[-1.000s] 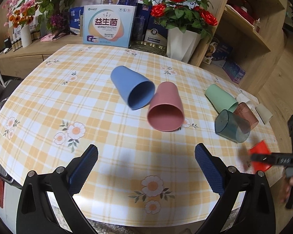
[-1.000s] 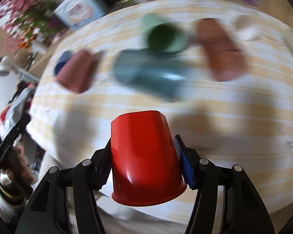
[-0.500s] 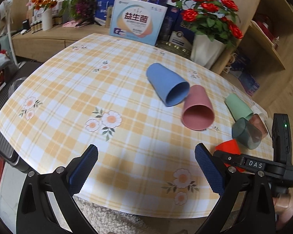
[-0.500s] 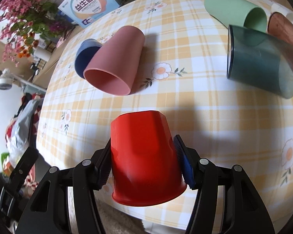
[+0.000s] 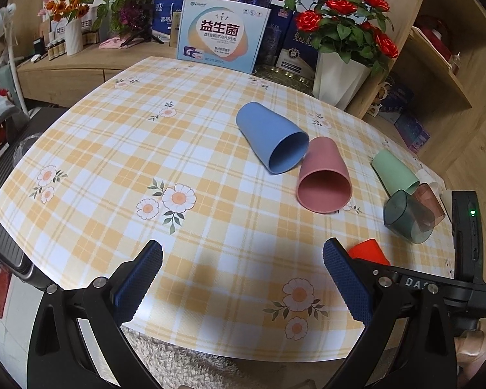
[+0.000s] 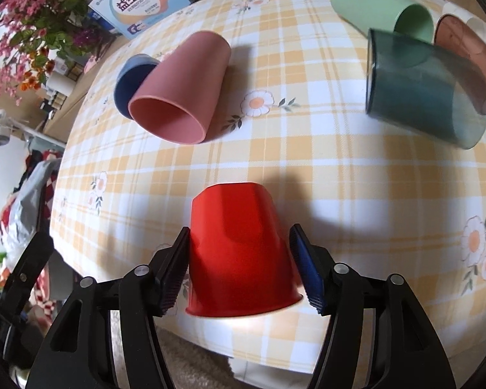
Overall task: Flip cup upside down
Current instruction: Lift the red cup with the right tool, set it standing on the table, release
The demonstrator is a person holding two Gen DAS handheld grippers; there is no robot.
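Note:
A red cup (image 6: 239, 253) stands mouth down on the checked tablecloth (image 6: 324, 175) near the table's front edge. My right gripper (image 6: 239, 269) has its pads beside the cup's two sides, with a thin gap on the right side. In the left wrist view only the cup's red base (image 5: 367, 252) shows behind my right gripper's body. My left gripper (image 5: 243, 278) is open and empty, hovering over the table's near edge, left of the red cup.
A pink cup (image 6: 181, 94) and a blue cup (image 5: 272, 137) lie on their sides mid-table. A dark teal cup (image 6: 424, 89), a green cup (image 6: 382, 8) and a brown translucent cup (image 6: 469, 55) lie at the right. A box (image 5: 223, 34) and a rose vase (image 5: 340, 77) stand at the back.
The red cup has come down mouth down onto the tablecloth. My right gripper's pads have eased off its sides. My left gripper has drifted back and left.

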